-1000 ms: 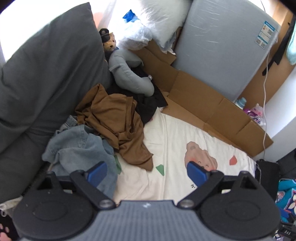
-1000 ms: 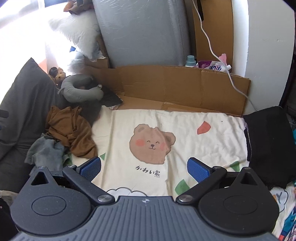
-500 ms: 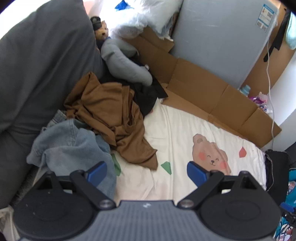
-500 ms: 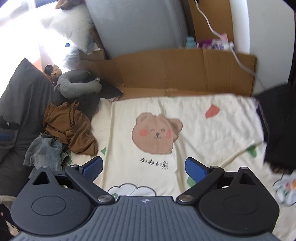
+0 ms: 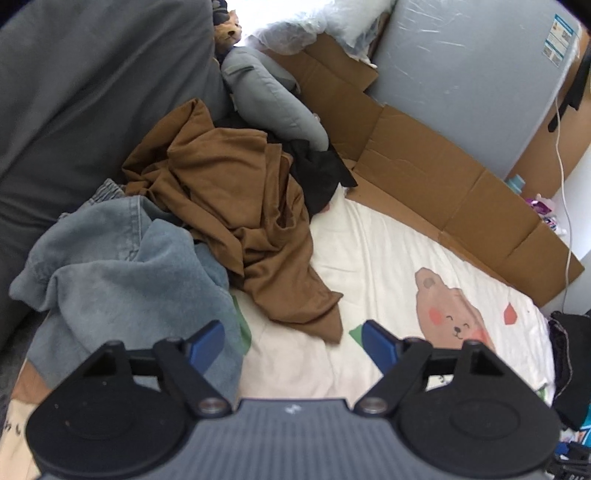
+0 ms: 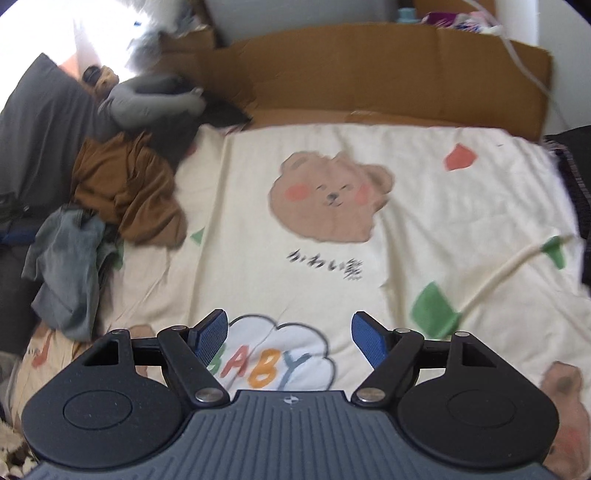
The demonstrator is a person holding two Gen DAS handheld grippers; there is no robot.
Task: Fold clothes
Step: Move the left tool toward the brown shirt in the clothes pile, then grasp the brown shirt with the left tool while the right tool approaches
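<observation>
A crumpled brown garment (image 5: 236,206) lies in a heap at the left side of the cream bear-print blanket (image 5: 388,266). A faded blue-grey denim garment (image 5: 122,280) is bunched beside it, nearer to me. My left gripper (image 5: 293,343) hovers open just short of the brown garment's lower tip, holding nothing. In the right wrist view the brown garment (image 6: 125,188) and the denim garment (image 6: 70,258) sit at the far left. My right gripper (image 6: 288,338) is open and empty over the blanket (image 6: 424,192), above its "BABY" cloud print.
A large dark grey cushion (image 5: 74,92) rises on the left. A grey neck pillow (image 5: 273,99), black cloth (image 5: 317,173) and a small plush toy (image 5: 227,31) lie behind the heap. Cardboard panels (image 5: 443,192) and a wrapped grey mattress (image 5: 472,74) stand at the back. Dark fabric (image 6: 576,173) sits at the blanket's right edge.
The left gripper has moved in closer to the clothes heap, which now looms larger. The right gripper has dropped lower and forward over the blanket. Both stay open.
</observation>
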